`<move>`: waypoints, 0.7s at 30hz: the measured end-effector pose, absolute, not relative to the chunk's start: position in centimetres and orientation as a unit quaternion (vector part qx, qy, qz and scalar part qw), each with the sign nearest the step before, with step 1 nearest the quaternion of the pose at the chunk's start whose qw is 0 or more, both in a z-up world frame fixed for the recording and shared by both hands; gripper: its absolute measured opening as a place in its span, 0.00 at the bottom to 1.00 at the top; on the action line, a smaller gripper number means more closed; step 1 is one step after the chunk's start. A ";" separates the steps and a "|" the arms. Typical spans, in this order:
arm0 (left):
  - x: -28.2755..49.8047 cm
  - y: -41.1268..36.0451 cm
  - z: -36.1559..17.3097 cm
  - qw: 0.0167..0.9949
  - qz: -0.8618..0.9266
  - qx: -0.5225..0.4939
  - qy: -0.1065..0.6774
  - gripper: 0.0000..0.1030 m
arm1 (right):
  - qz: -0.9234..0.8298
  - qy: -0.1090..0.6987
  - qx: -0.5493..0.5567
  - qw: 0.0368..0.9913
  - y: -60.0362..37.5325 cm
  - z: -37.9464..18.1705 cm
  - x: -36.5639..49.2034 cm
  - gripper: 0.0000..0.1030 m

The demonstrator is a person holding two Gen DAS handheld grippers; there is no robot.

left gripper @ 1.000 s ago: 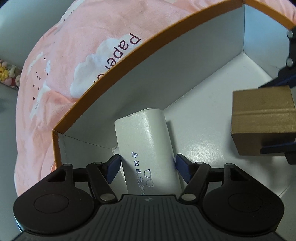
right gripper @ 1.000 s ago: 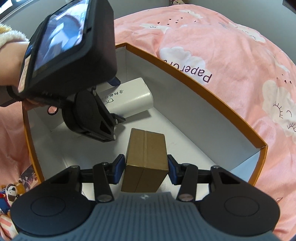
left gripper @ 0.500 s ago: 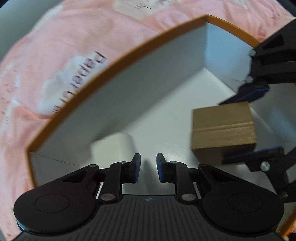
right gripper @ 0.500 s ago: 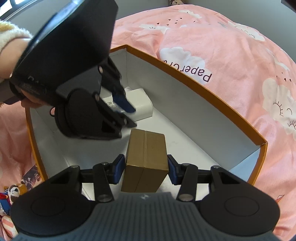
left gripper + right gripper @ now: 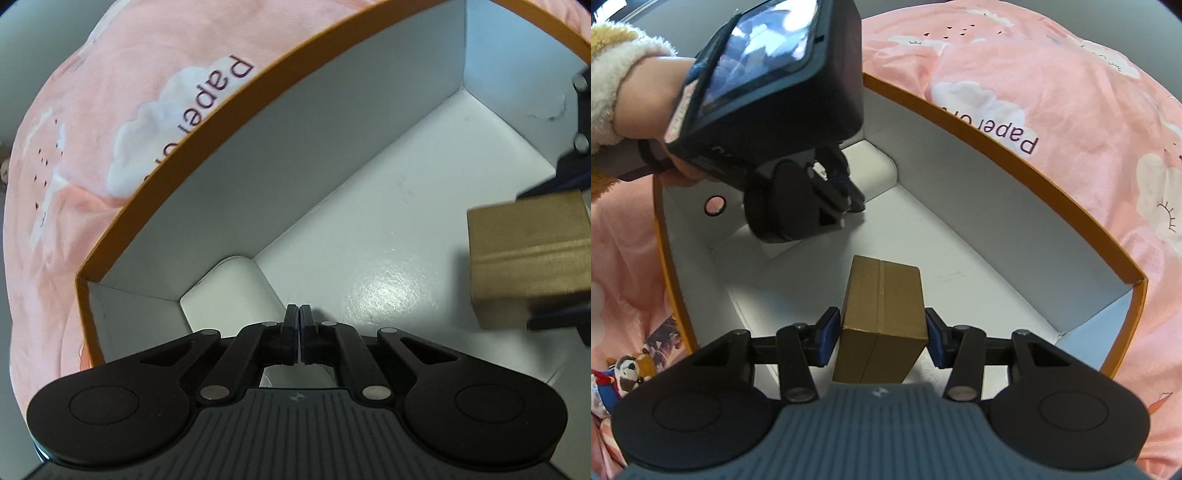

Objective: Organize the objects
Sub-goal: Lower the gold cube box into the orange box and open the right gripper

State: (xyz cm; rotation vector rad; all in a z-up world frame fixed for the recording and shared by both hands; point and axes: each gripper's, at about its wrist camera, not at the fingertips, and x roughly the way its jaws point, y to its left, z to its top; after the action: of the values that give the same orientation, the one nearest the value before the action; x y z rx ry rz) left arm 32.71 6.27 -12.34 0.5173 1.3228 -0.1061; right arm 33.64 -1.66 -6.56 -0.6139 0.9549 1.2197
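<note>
A: Left wrist view first. What do you see?

B: The left gripper (image 5: 299, 314) is inside the box (image 5: 229, 122), an orange-rimmed carton with white walls and floor. Its fingers (image 5: 291, 317) are pressed together with nothing between them. Just beyond and to the left of the tips lies the white case (image 5: 232, 284), tucked into the corner where two walls meet, resting on the floor.

A: Is the case touching the fingers?

B: They are close, but I cannot tell whether they touch; the gripper hides the near end of the case.

A: Anything else in that view?

B: At the right edge the brown block (image 5: 528, 262) sits between the dark fingers of the other gripper. Outside the box lies a pink quilt (image 5: 92, 166) printed with white clouds and lettering.

A: Now the right wrist view.

B: The right gripper (image 5: 881, 338) holds the brown block (image 5: 882, 314) upright, blue pads (image 5: 827, 336) clamped on its two sides, over the box floor near the middle. Whether its base rests on the floor I cannot tell.

A: And the other one?

B: The left gripper (image 5: 855, 201) is at the far left corner of the box (image 5: 1015, 173), tips down near the floor, held by a hand (image 5: 639, 99) in a fleecy cuff. The white case (image 5: 875, 170) shows behind it against the far wall. The quilt (image 5: 1071, 66) surrounds the box.
</note>
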 end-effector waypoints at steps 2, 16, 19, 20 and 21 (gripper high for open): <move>32.7 6.5 -12.1 0.763 -0.045 0.227 0.603 0.08 | 0.545 0.425 -0.271 0.669 -1.4 -6.5 33.6 0.49; 26.3 12.7 -1.8 0.865 0.019 0.002 0.502 0.22 | 0.624 0.431 -0.221 0.614 1.9 -4.4 31.6 0.49; 24.1 13.7 -0.9 0.872 0.033 -0.029 0.488 0.23 | 0.649 0.422 -0.219 0.595 3.1 -4.0 30.9 0.49; 23.2 14.2 -0.7 0.872 0.042 -0.039 0.486 0.23 | 0.656 0.419 -0.218 0.589 3.3 -4.0 30.7 0.49; 22.9 14.8 -1.0 0.872 0.055 -0.046 0.485 0.23 | 0.664 0.417 -0.217 0.581 3.6 -4.0 30.5 0.49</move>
State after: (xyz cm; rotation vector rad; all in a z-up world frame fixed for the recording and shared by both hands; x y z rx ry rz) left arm 22.93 14.77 -1.00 -0.0968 1.0129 0.1144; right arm 30.48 3.64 -3.96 -0.5062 0.9733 1.5522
